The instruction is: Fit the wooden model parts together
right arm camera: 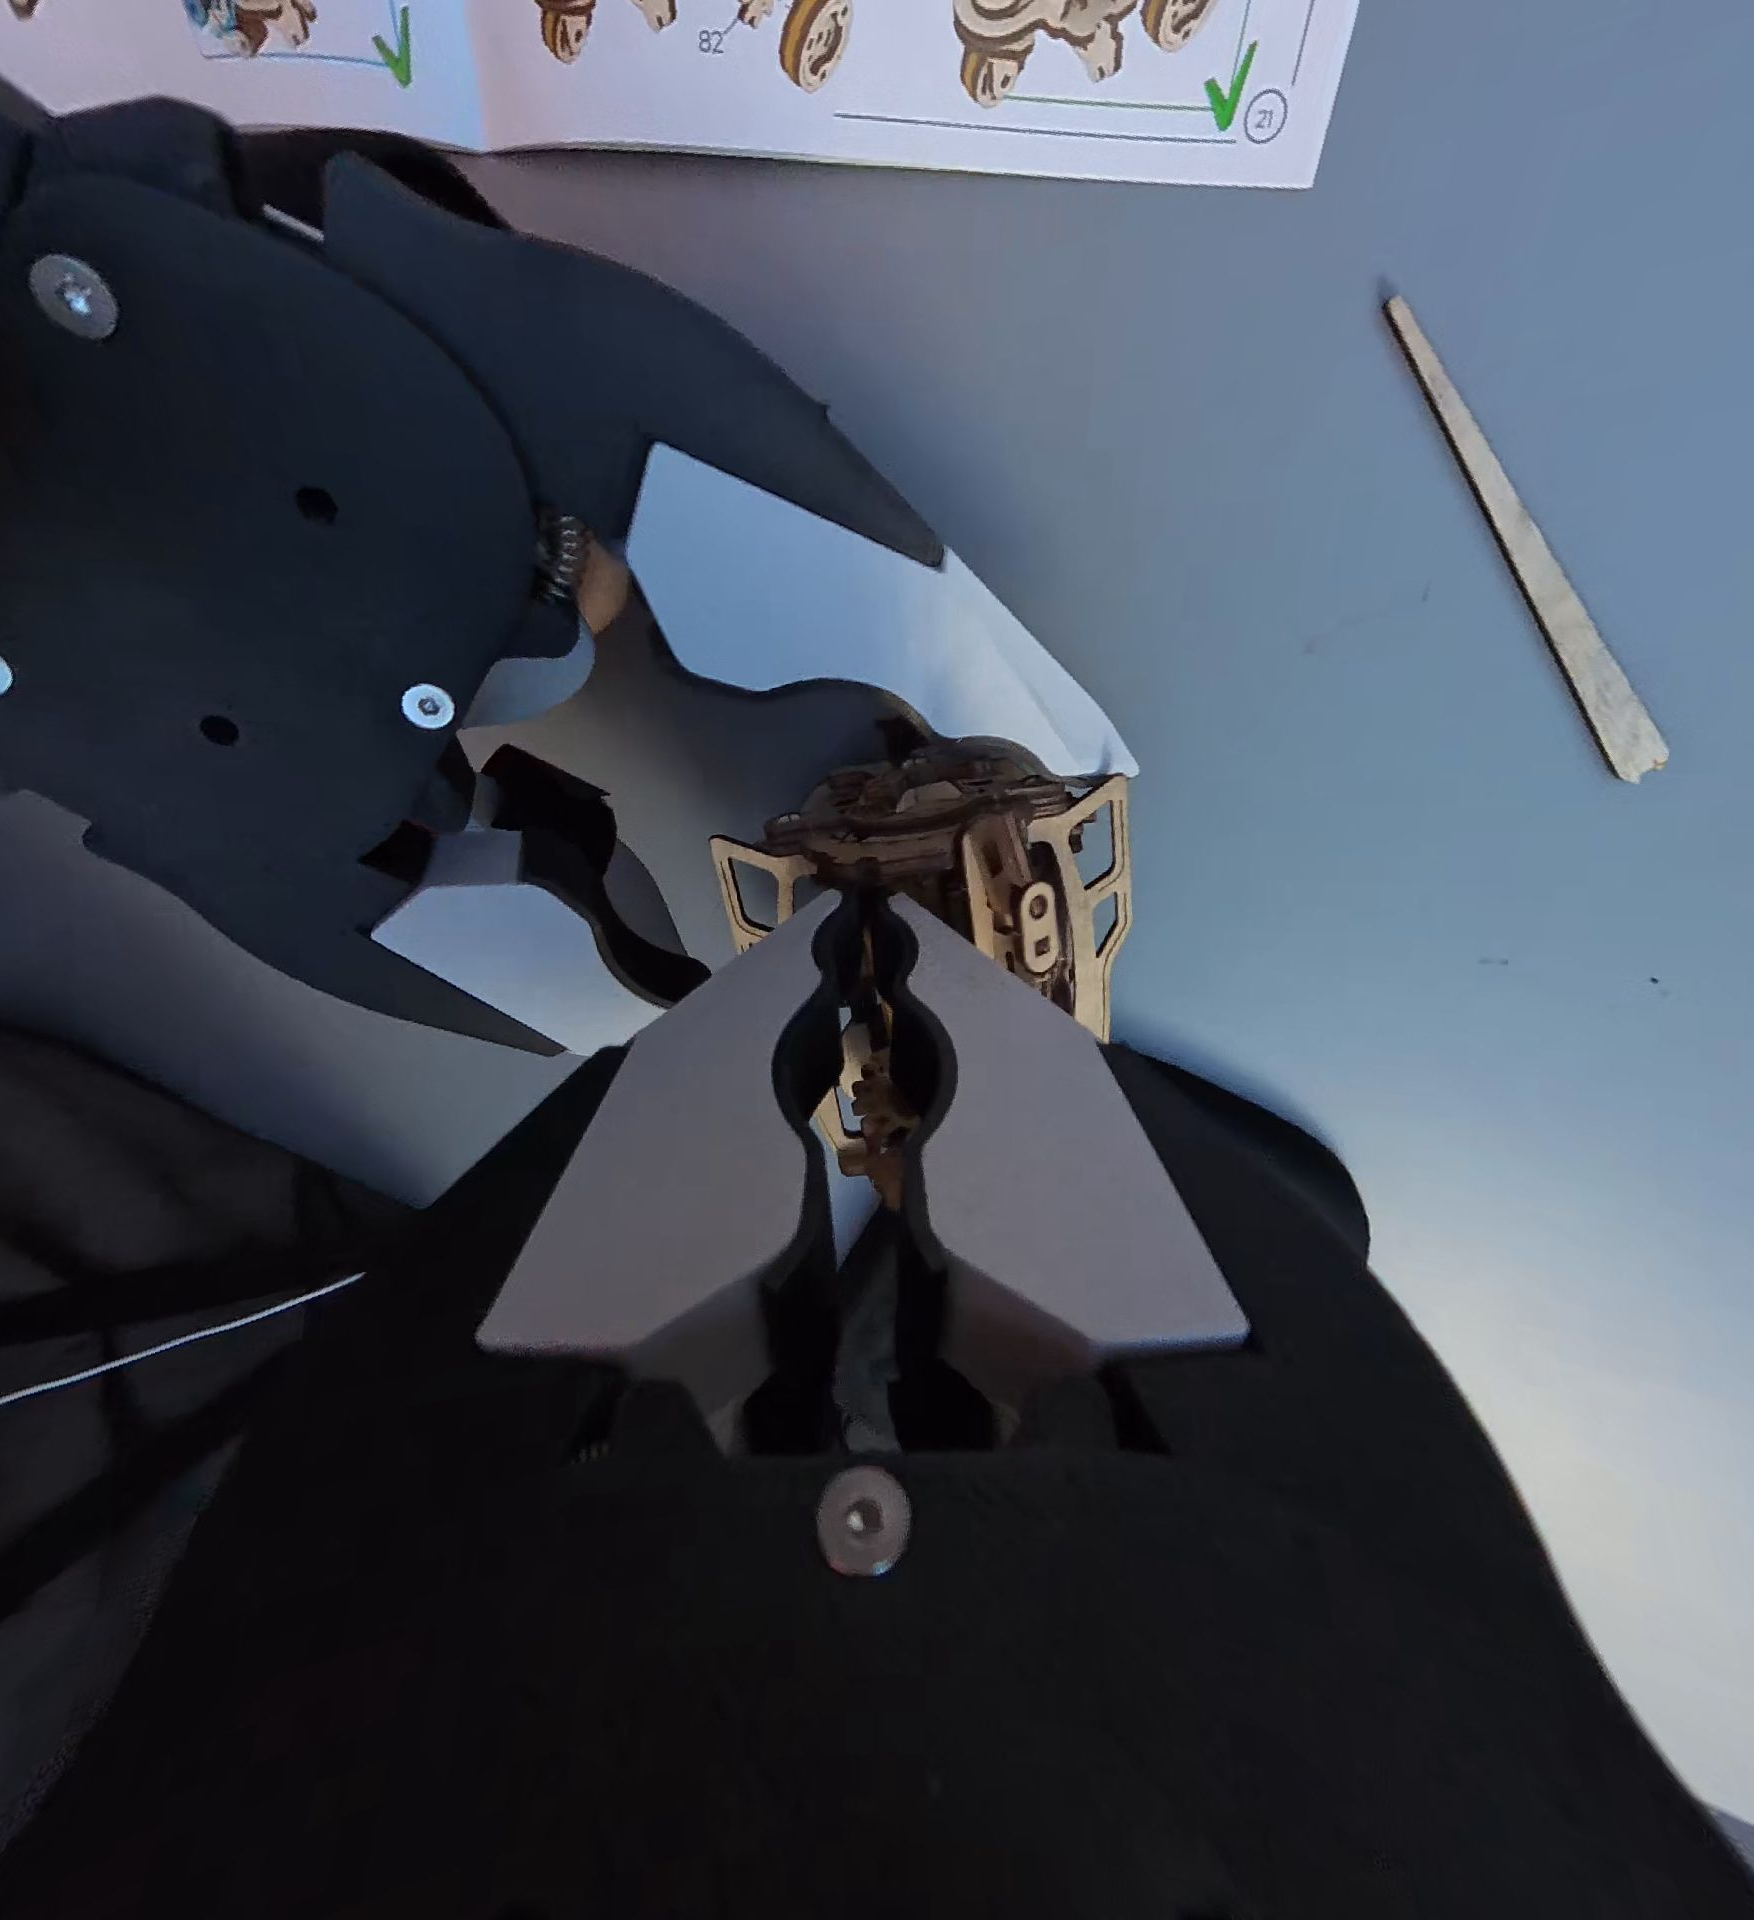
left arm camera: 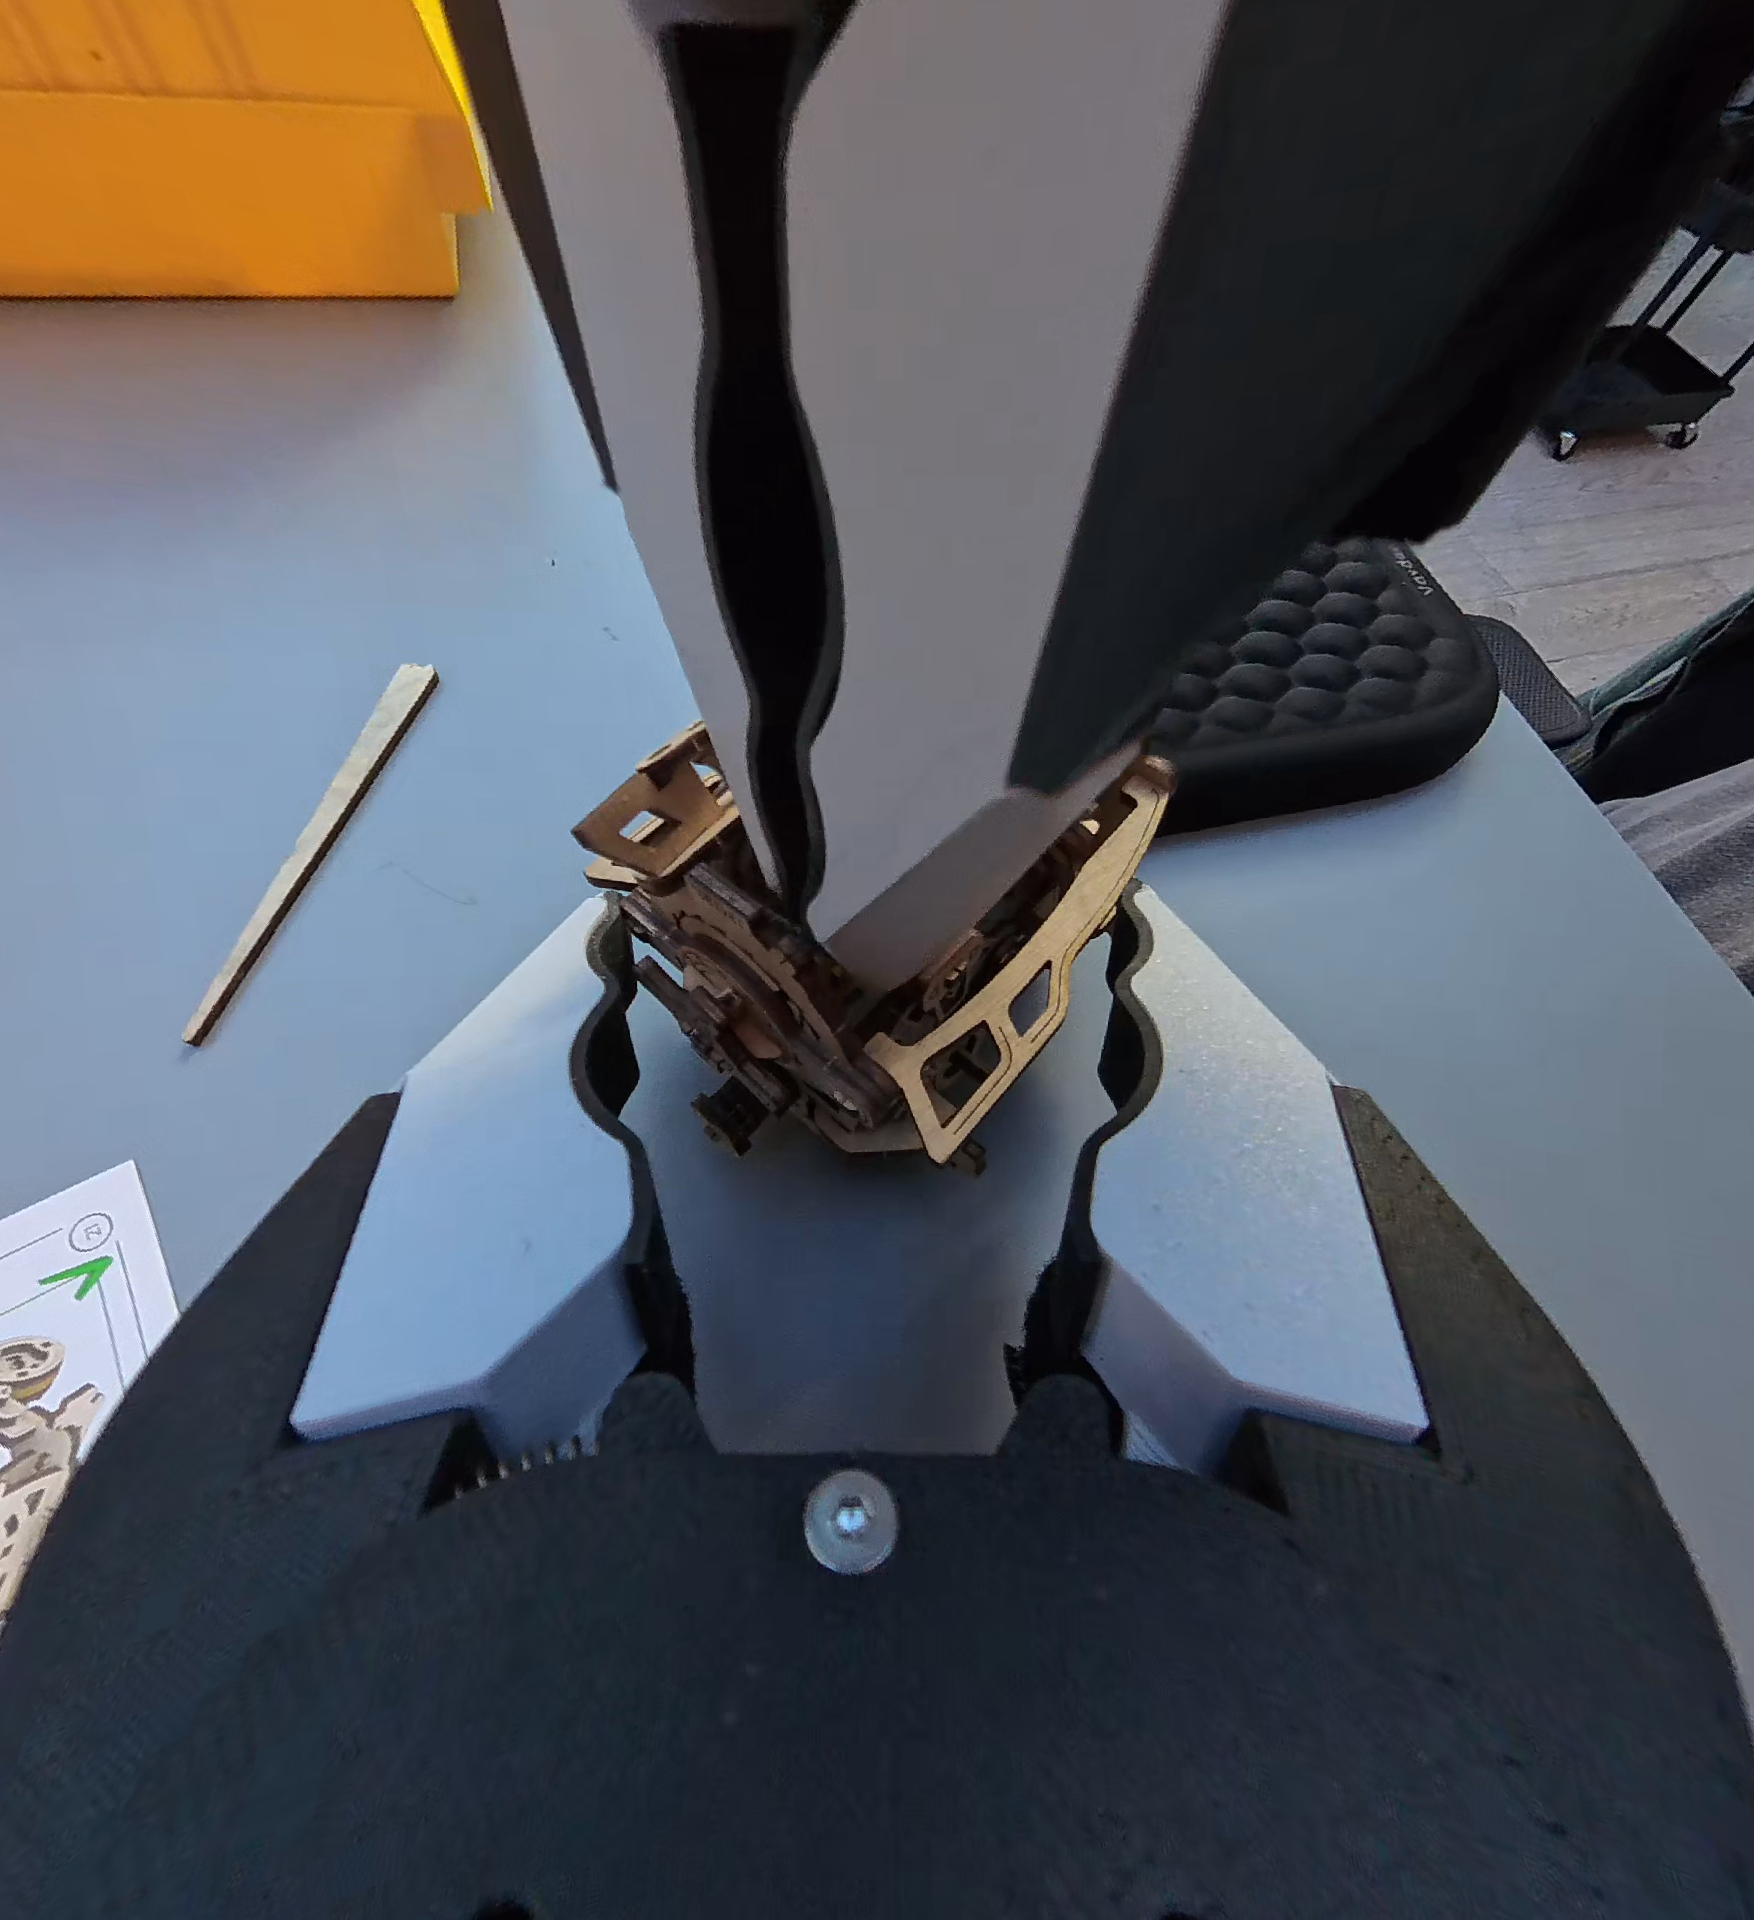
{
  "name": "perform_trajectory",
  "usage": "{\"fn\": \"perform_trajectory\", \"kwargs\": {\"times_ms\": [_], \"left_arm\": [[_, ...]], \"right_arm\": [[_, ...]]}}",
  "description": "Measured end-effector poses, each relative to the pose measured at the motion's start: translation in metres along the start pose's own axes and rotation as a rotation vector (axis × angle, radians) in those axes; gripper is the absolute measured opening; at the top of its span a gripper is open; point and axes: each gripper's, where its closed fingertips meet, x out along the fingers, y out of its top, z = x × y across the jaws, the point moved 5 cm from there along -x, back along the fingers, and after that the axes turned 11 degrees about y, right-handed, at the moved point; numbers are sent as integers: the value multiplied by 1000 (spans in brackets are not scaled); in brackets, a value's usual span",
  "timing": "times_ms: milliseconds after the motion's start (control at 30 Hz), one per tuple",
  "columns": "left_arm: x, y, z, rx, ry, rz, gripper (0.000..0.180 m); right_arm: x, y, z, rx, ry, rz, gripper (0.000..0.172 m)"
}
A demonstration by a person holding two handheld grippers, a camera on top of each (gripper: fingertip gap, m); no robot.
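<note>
Above table (left arm camera: 229, 520), right tool (right arm camera: 865, 914) clamping wooden model (right arm camera: 956, 831)

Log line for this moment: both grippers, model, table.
left gripper: open around wooden model | right gripper: shut, tips on model | loose wooden strip, instruction sheet: on grey table

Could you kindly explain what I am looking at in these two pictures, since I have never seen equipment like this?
A person holds two hand-held grippers, each with a camera looking along its two fingers. One picture is from the left gripper, the other from the right gripper. The left one's fingers stand wide apart around a wooden model without clearly pressing it. The right one's fingers are closed on the model's top. On the grey table lie a wooden strip and an instruction sheet.
</note>
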Motion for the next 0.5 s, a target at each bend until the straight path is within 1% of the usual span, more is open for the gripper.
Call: {"fn": "perform_trajectory", "kwargs": {"times_ms": [233, 433, 500], "left_arm": [[0, 0, 0, 4, -4, 1, 90], [0, 0, 0, 1, -12, 2, 90], [0, 0, 0, 2, -10, 2, 90]], "right_arm": [[-1, -4, -1, -230, -3, 17, 0], [-2, -9, 0, -297, 30, 93, 0], [-2, -8, 1, -285, 35, 112, 0]]}}
